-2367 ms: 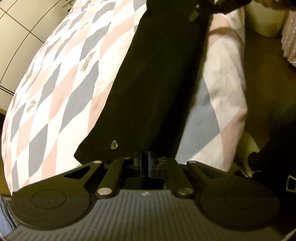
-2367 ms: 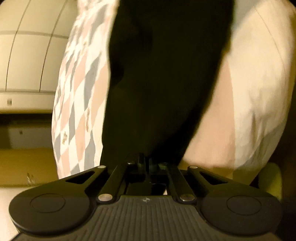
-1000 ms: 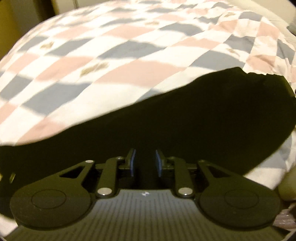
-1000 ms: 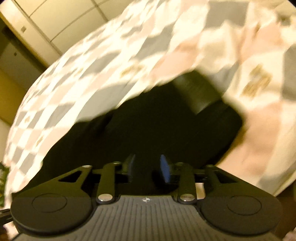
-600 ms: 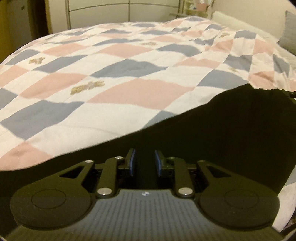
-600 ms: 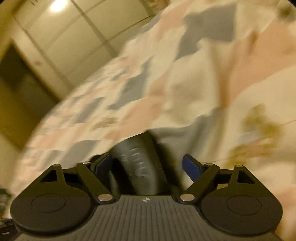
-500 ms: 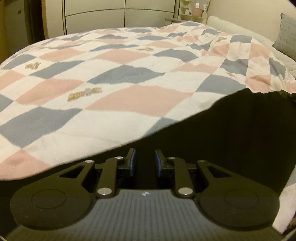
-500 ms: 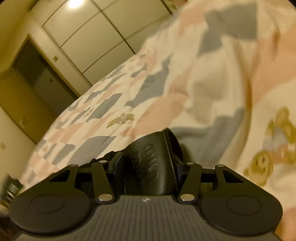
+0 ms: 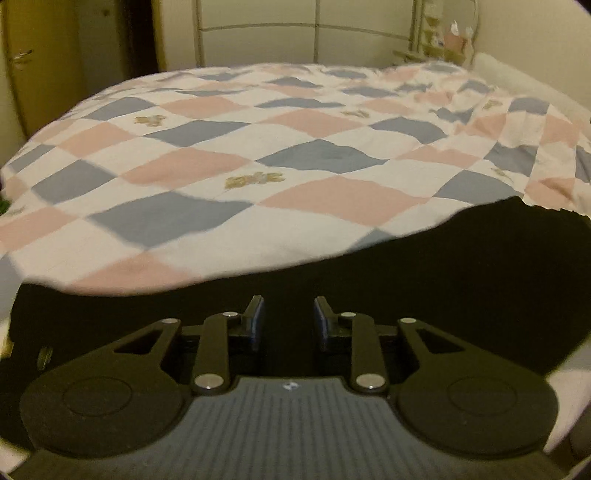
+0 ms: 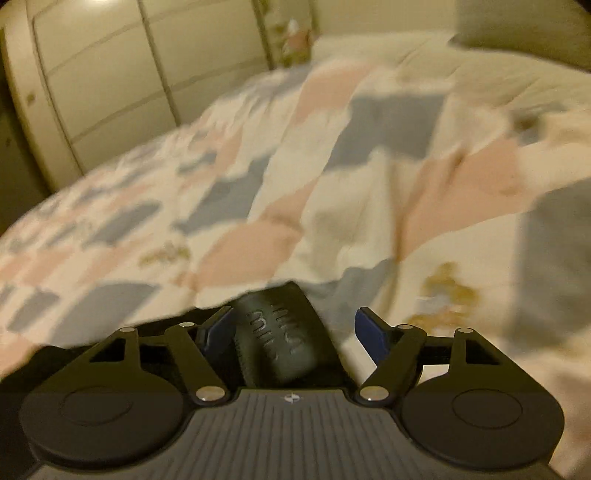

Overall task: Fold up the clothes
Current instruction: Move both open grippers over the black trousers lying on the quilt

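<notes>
The black garment (image 9: 461,280) lies flat along the near edge of the bed, a dark band running from the near left up to the far right in the left wrist view. Its far edge curves across the quilt (image 9: 229,162), and nothing rests on top of it. In the right wrist view only a dark waistband (image 10: 284,332) shows, with raised lettering too blurred to read, lying just past the gripper body.

The left gripper (image 9: 288,325) hangs low over the garment with its blue-padded fingers (image 9: 256,325) a modest gap apart; black cloth fills the space between them, but whether the pads touch it cannot be told. The right gripper (image 10: 295,328) has its fingers (image 10: 369,332) spread wide, the waistband lying between them, nearer the left one, and not clamped.

The quilt is white with pink and grey-blue diamonds and small tan bear prints (image 9: 255,180), rumpled toward the far right. Beyond the bed stand pale wardrobe doors (image 9: 258,33); a wooden door (image 9: 40,70) is at far left and a small shelf (image 9: 443,40) at far right. A pale pillow (image 10: 517,26) shows at the far right in the right view, which is motion-blurred.
</notes>
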A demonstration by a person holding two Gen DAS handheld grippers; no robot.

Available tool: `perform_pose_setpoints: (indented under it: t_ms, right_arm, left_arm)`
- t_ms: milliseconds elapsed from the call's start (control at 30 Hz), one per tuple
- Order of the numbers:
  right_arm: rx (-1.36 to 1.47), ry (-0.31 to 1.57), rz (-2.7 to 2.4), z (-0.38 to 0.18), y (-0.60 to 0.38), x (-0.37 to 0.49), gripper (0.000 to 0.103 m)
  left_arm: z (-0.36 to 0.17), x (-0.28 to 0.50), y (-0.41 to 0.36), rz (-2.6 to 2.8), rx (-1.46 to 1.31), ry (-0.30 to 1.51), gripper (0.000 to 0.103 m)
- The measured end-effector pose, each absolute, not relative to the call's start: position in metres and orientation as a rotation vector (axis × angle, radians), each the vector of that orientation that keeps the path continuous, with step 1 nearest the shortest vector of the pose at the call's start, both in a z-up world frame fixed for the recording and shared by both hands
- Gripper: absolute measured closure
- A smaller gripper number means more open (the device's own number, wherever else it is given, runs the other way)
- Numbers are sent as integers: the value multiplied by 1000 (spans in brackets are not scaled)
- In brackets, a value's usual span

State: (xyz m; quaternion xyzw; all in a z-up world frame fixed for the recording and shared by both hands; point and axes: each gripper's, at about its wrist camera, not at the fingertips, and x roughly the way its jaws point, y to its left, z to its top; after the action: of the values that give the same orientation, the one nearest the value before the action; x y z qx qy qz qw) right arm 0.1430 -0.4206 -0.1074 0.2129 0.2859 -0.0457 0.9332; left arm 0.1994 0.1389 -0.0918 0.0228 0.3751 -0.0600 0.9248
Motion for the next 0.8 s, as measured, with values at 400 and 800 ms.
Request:
perform_pose_setpoints:
  t_ms: [400,800]
  right_arm:
    - [342,574,-72,-95,-350,85,24]
    - [646,531,59,-87,-326,-11,13]
  left_arm:
    - [-89,109,138,165,26,706,68]
    - [-44,14,93,188,15,701,59]
